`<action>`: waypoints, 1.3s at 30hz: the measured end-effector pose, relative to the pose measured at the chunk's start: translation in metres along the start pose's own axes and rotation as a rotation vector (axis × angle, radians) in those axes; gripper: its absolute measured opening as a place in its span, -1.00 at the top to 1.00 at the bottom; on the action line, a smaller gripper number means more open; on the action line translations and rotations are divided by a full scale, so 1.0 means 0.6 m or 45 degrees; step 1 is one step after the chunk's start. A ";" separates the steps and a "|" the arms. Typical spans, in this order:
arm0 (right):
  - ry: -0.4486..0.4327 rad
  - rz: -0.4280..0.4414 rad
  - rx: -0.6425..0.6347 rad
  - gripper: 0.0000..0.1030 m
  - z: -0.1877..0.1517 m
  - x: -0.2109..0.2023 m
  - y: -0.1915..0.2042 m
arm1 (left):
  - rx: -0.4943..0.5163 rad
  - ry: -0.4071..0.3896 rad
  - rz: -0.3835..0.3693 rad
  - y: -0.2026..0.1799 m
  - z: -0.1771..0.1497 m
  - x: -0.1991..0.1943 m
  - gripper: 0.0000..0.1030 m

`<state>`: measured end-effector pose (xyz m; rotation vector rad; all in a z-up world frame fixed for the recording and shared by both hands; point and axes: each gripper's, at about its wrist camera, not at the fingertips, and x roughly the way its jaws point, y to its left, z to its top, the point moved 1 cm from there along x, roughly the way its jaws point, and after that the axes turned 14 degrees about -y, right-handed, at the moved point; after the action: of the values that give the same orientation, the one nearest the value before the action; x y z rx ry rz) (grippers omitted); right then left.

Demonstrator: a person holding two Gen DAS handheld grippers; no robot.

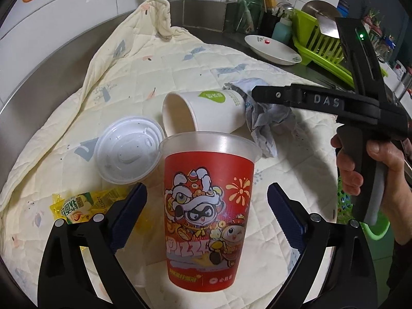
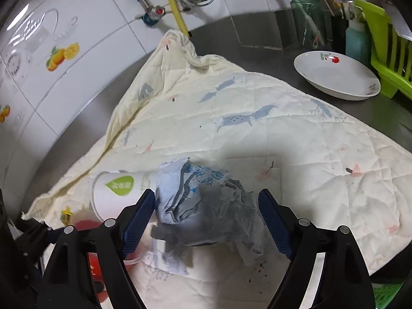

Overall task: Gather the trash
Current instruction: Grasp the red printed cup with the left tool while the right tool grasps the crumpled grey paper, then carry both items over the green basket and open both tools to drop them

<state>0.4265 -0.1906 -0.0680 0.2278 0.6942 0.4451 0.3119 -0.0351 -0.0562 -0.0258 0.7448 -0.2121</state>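
A red plastic cup [image 1: 206, 211] with cartoon print stands upright between the open fingers of my left gripper [image 1: 207, 219], which do not touch it. Behind it a white paper cup [image 1: 206, 110] lies on its side, also in the right wrist view [image 2: 116, 193]. A white plastic lid [image 1: 127, 152] and a yellow wrapper [image 1: 74, 206] lie to the left. A crumpled grey-blue wrapper [image 2: 203, 206] lies between the open fingers of my right gripper [image 2: 206, 221], which shows from the side in the left wrist view [image 1: 260, 94].
All the trash lies on a cream quilted cloth [image 2: 283, 141] spread over a steel counter. A white dish [image 2: 334, 74], a green dish rack [image 2: 386, 51] and a jar of utensils [image 2: 309, 20] stand at the back right. Tiled wall with pipes [image 2: 154, 13] behind.
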 end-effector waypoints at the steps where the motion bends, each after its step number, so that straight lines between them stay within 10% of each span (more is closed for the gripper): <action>1: 0.010 0.004 -0.011 -0.54 -0.003 0.004 0.001 | 0.002 0.002 -0.002 0.000 0.000 0.002 -0.81; 10: 0.021 0.035 0.000 0.01 -0.020 -0.002 0.002 | -0.008 0.030 -0.015 0.002 -0.006 0.028 -0.78; 14: -0.003 0.041 -0.022 0.14 -0.027 -0.023 0.009 | -0.007 0.038 -0.030 -0.002 -0.011 0.033 -0.45; 39: -0.194 -0.116 0.012 0.27 -0.115 -0.297 -0.047 | 0.103 -0.056 -0.167 -0.108 -0.024 -0.064 -0.41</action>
<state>0.2686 -0.2949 -0.0284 0.2355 0.5554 0.3337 0.2629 -0.0897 -0.0347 -0.0026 0.6904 -0.3655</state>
